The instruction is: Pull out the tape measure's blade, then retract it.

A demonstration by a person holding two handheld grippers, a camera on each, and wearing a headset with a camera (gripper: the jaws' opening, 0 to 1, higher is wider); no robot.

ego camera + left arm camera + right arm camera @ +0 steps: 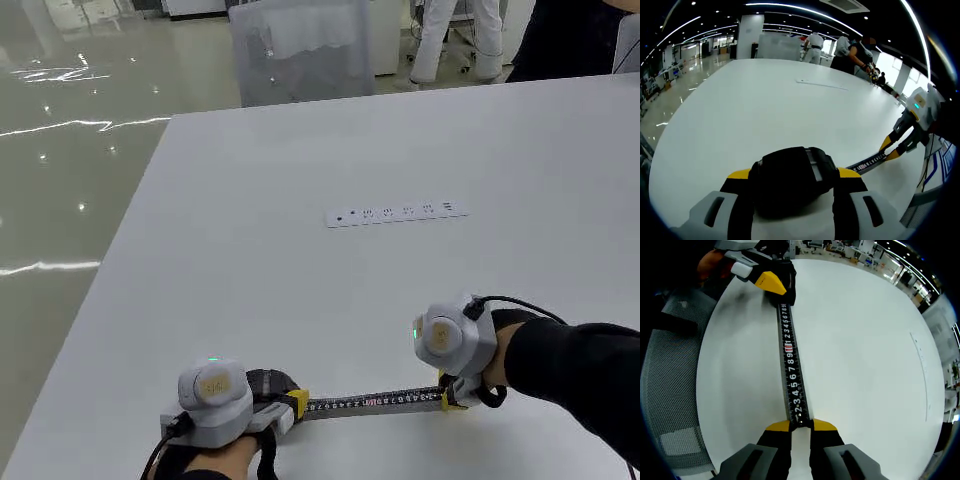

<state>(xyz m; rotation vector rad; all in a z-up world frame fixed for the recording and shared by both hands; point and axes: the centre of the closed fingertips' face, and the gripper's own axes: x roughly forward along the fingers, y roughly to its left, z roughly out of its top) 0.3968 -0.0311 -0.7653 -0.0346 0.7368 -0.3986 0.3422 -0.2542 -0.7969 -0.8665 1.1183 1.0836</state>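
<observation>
Blade (789, 365) partway out by the table's (300, 260) near edge: left gripper (794, 174) clamps the case (790, 190), right gripper (801, 426) pinches its end (both fingers closed). Next, probably ease it back.

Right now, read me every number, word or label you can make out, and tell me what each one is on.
"2 3 4 5 6 7 8 9": black digits on the blade, counting away from the right gripper.
"10": in red, next along the blade.
"1 2 3 4 5 6 7 8 9": black digits, onward to the case.
Marks on the white strip: too small to read.
</observation>
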